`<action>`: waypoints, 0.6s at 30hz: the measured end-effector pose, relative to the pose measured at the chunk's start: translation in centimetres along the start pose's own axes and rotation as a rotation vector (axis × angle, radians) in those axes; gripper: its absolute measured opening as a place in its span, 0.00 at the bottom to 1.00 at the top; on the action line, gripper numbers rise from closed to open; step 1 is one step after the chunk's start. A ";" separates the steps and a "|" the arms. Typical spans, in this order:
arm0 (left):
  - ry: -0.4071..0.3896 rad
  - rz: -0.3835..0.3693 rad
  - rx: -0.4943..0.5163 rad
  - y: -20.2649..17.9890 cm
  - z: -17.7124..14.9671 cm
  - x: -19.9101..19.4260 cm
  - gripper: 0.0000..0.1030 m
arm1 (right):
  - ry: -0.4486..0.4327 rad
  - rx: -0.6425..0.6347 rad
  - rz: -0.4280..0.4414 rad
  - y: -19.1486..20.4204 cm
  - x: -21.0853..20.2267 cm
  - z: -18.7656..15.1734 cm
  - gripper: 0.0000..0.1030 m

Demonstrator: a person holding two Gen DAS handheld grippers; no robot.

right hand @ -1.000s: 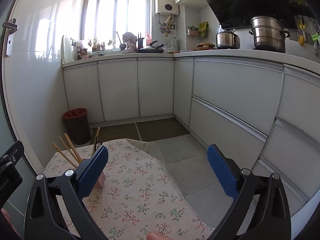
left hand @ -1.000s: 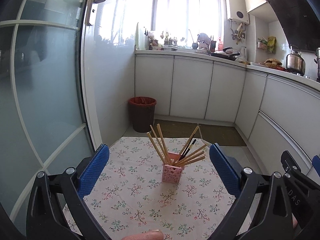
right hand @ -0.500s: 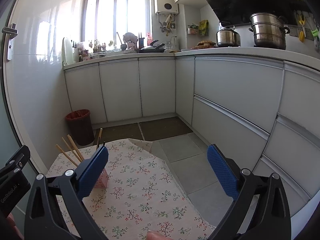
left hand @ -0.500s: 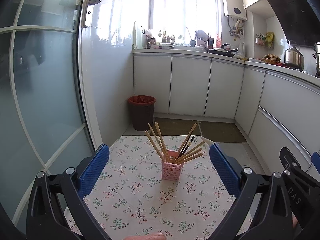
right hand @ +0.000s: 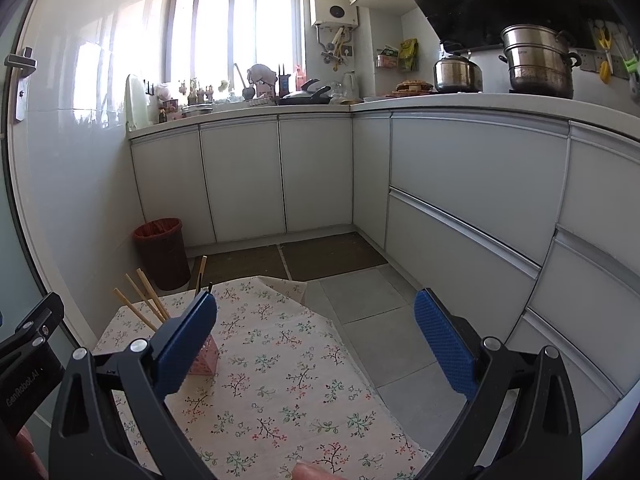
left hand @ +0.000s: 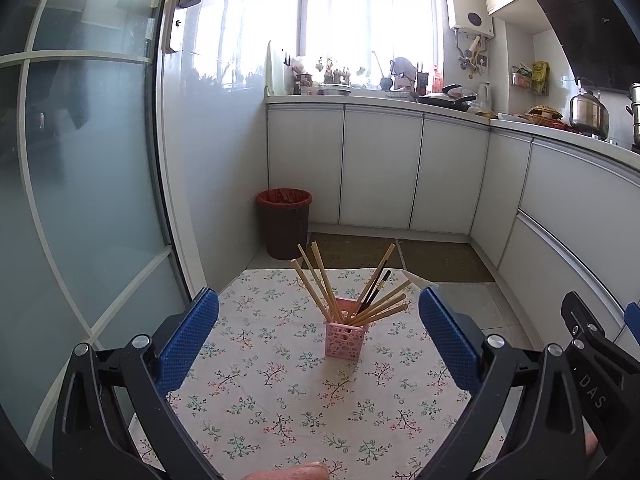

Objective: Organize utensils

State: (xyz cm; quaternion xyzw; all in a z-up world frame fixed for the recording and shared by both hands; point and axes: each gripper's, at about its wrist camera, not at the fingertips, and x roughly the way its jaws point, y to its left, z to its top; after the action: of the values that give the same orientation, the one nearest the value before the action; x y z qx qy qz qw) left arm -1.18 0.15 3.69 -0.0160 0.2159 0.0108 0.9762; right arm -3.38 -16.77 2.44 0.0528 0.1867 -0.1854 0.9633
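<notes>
A pink perforated holder (left hand: 345, 339) stands upright on the floral tablecloth (left hand: 280, 392), filled with several wooden chopsticks (left hand: 320, 284) and dark ones (left hand: 376, 288) fanned outward. My left gripper (left hand: 318, 336) is open and empty, held back from and above the holder, which sits between its blue pads (left hand: 188, 336). My right gripper (right hand: 316, 344) is open and empty to the right; its left pad (right hand: 184, 348) hides most of the holder (right hand: 206, 362), with chopstick tips (right hand: 140, 300) showing.
The small table's far edge (left hand: 328, 270) and right edge (right hand: 352, 360) drop to a tiled floor. A red-lined bin (left hand: 285, 222) stands by the cabinets. A glass door (left hand: 80, 200) is at the left. Counters hold pots (right hand: 536, 62).
Both grippers have drawn back and risen slightly, so the holder looks smaller and farther. Both stay open and empty. The holder has not moved.
</notes>
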 end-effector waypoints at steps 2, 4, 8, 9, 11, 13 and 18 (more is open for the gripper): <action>0.002 0.001 -0.001 0.0 0.0 0.0 0.93 | 0.002 0.001 0.002 0.0 0.0 0.1 0.94; 0.003 0.001 -0.002 0.1 -0.1 0.0 0.93 | 0.003 0.003 0.002 0.0 0.0 0.1 0.94; 0.003 0.002 0.003 0.1 -0.1 0.1 0.93 | 0.007 0.002 0.003 0.1 0.0 0.1 0.94; 0.003 0.002 0.002 0.0 -0.1 0.1 0.93 | 0.010 0.002 0.006 0.0 0.1 0.1 0.94; 0.004 0.003 0.004 0.0 -0.1 0.1 0.93 | 0.012 0.001 0.007 0.0 0.2 0.1 0.94; 0.005 0.004 0.003 0.0 -0.1 0.2 0.93 | 0.010 0.001 0.007 -0.1 0.1 0.2 0.94; 0.003 0.017 0.002 -0.1 -0.1 0.3 0.93 | 0.013 0.001 0.007 -0.1 0.1 0.1 0.94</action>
State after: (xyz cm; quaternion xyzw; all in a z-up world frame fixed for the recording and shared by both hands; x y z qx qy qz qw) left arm -0.98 0.06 3.50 -0.0133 0.2175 0.0189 0.9758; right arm -3.27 -16.98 2.51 0.0550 0.1929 -0.1816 0.9627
